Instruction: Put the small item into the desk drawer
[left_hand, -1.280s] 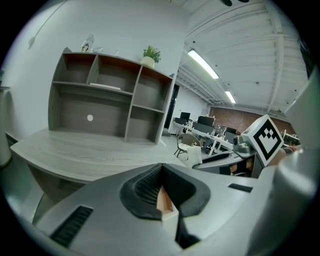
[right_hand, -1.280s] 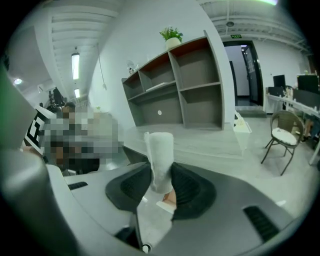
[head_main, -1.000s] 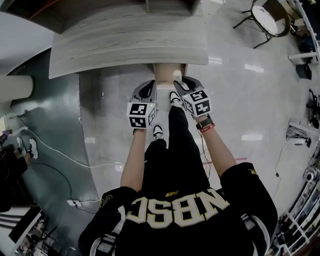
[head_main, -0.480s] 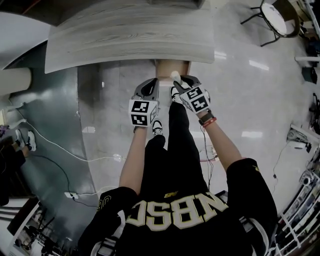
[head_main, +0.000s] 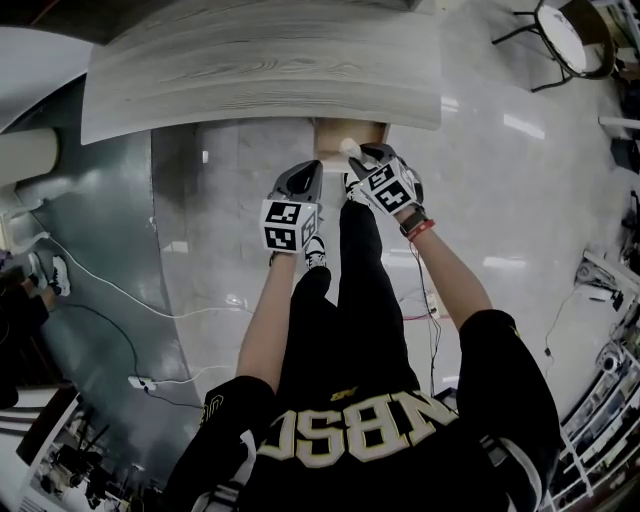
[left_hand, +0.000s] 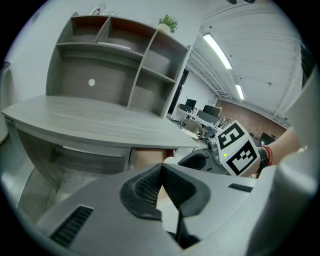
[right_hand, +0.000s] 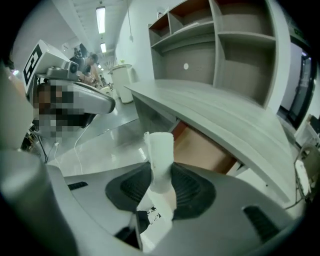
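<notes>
A small white tube-shaped item (right_hand: 160, 155) stands upright between the pads of my right gripper (right_hand: 161, 176), which is shut on it. In the head view that item (head_main: 349, 148) sits just in front of the open wooden drawer (head_main: 335, 130) under the grey desk (head_main: 260, 70). The drawer's pale brown inside (right_hand: 200, 150) lies just beyond the item. My left gripper (head_main: 312, 168) hangs beside the right gripper (head_main: 353, 157), to its left, short of the drawer front. Its jaws (left_hand: 160, 167) meet at the tips with nothing between them.
A grey shelf unit (left_hand: 120, 65) stands on the back of the desk. The person's legs and shoes (head_main: 316, 252) are right below the grippers. A white cable (head_main: 120, 300) trails over the floor at the left, and a chair (head_main: 560, 30) stands at the far right.
Both grippers have sunk toward the drawer opening, and the right one has rolled and tipped further down with the white item still in it.
</notes>
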